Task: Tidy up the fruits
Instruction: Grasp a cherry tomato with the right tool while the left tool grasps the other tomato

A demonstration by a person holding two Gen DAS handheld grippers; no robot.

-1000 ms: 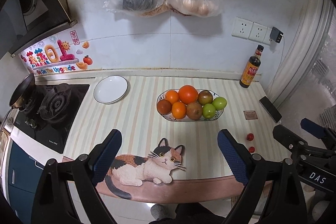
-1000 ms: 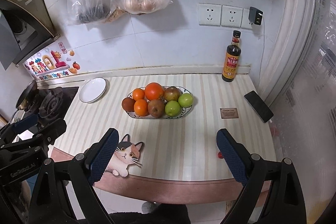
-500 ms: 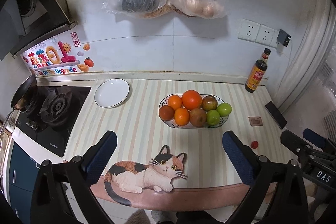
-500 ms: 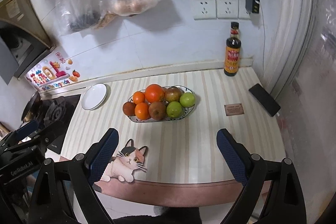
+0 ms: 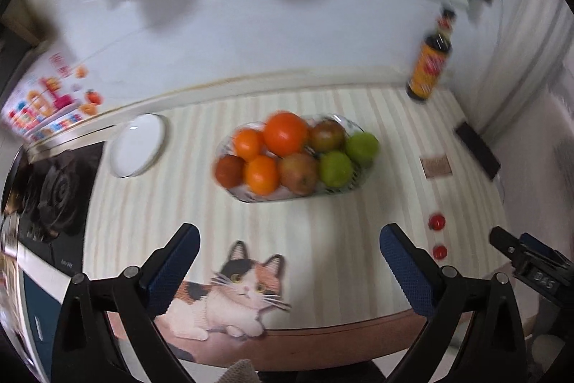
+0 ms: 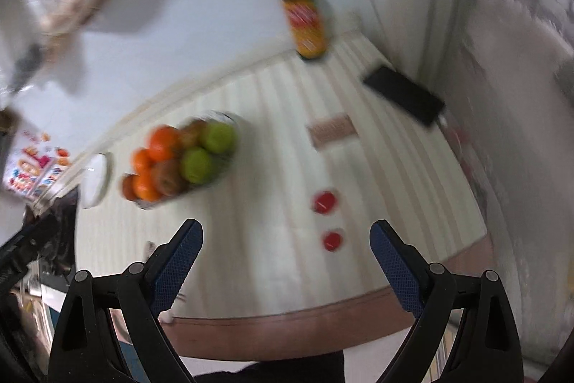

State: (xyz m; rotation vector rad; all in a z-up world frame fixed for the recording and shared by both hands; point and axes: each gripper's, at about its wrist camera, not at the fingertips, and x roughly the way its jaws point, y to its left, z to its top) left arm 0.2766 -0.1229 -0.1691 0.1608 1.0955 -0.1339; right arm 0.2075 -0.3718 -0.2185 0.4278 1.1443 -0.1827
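Reading labels: blur defeats the bottle [image 5: 428, 63] and wall sticker [image 5: 46, 106]. Left gripper [image 5: 287, 257] and right gripper [image 6: 286, 252] both gape wide, empty. Fruit bowl [image 5: 337, 191] sits mid-counter; white plate [image 5: 138, 144] to its left, two red fruits [image 6: 325, 202] near the right gripper, phone [image 6: 403, 94] beyond.

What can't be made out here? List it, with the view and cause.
- Small red items: right wrist view, motion blur hides what they are.
- Bottle label: left wrist view, blurred.
- Card print: too small.
- Cat mat: right wrist view, behind the right tool.
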